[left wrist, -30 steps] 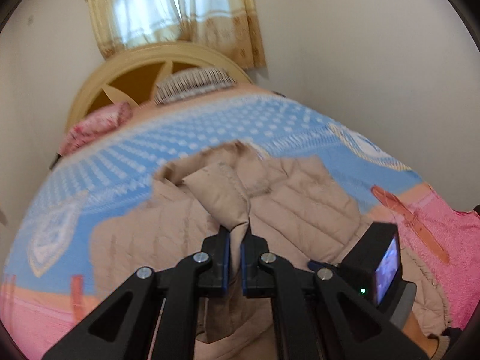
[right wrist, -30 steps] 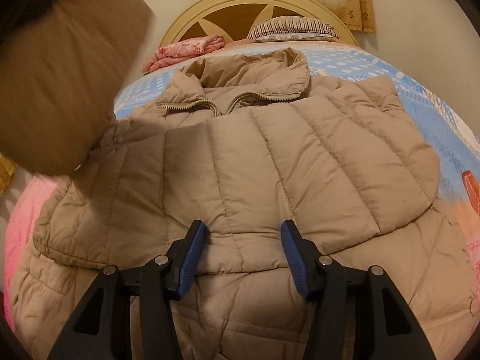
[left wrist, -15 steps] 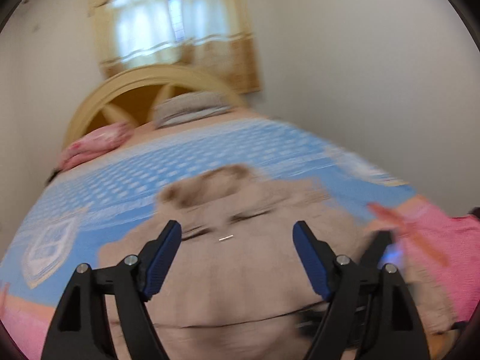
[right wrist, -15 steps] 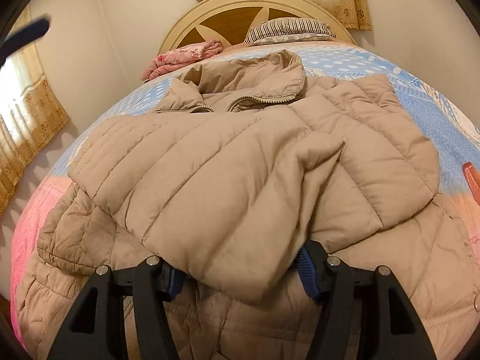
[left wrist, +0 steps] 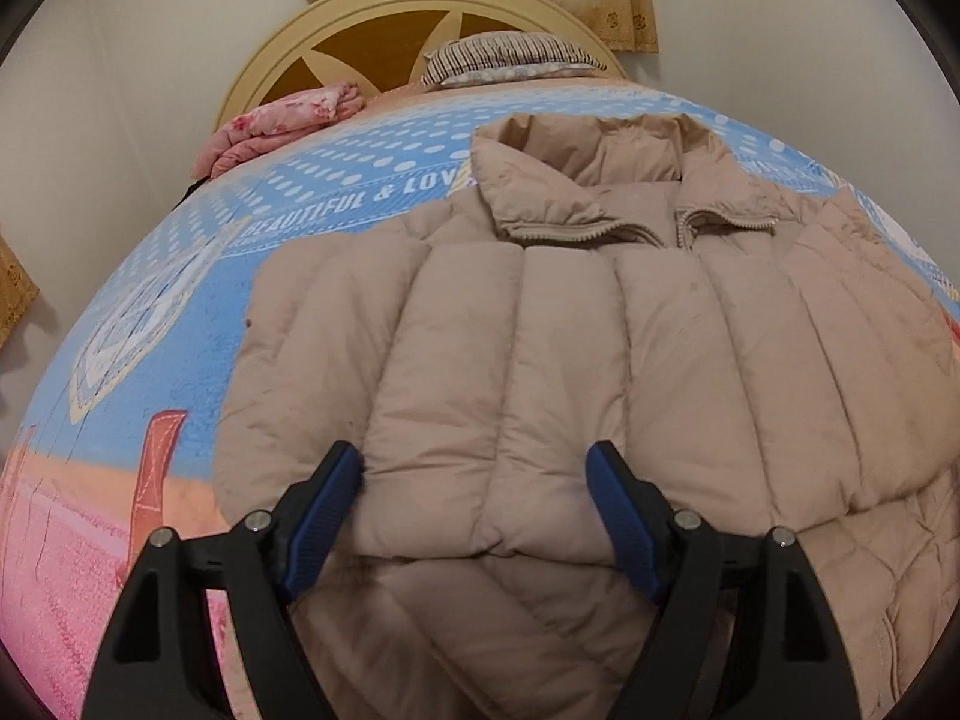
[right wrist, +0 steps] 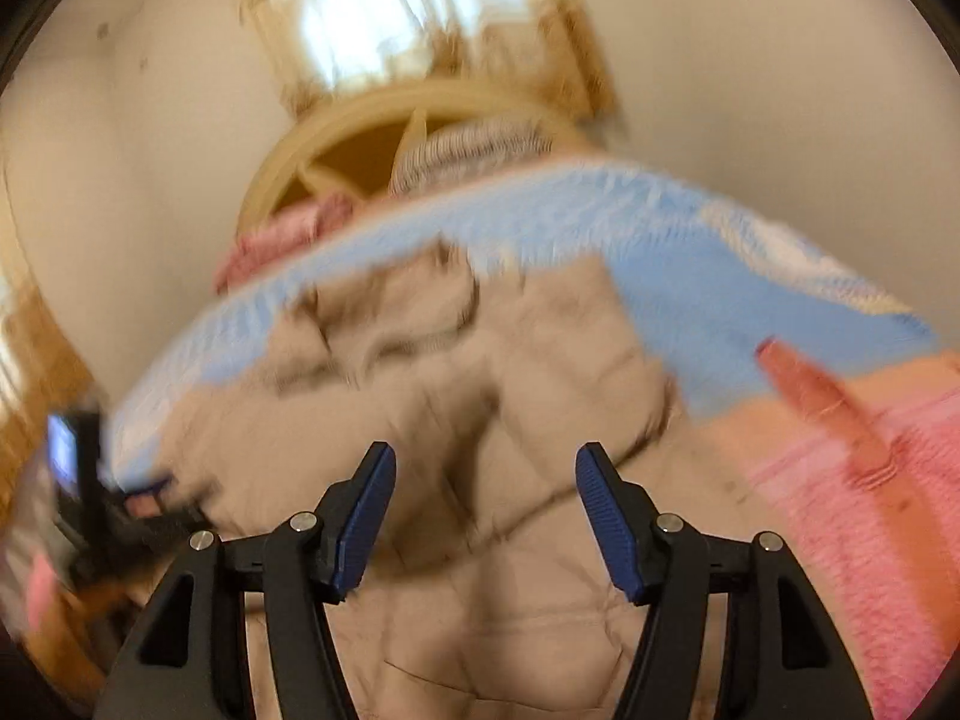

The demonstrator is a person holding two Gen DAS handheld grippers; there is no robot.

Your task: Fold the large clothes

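Left wrist view: we've got the puffer jacket (left wrist: pixel 540 360) flat on the bed (left wrist: pixel 180 300), sleeve already folded across its front, collar toward headboard. Left gripper (left wrist: pixel 474 516) jaws wide, holding nothing; right gripper (right wrist: pixel 486 516) also apart & empty. Bottom half still unfolded, so approx. midway.

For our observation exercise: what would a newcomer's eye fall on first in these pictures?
The beige puffer jacket dominates, lying on the blue-and-pink bedspread with a sleeve folded across its front and its collar toward the round wooden headboard. Near the camera, the left gripper stands open just above it, holding nothing. The right wrist view is heavily blurred.
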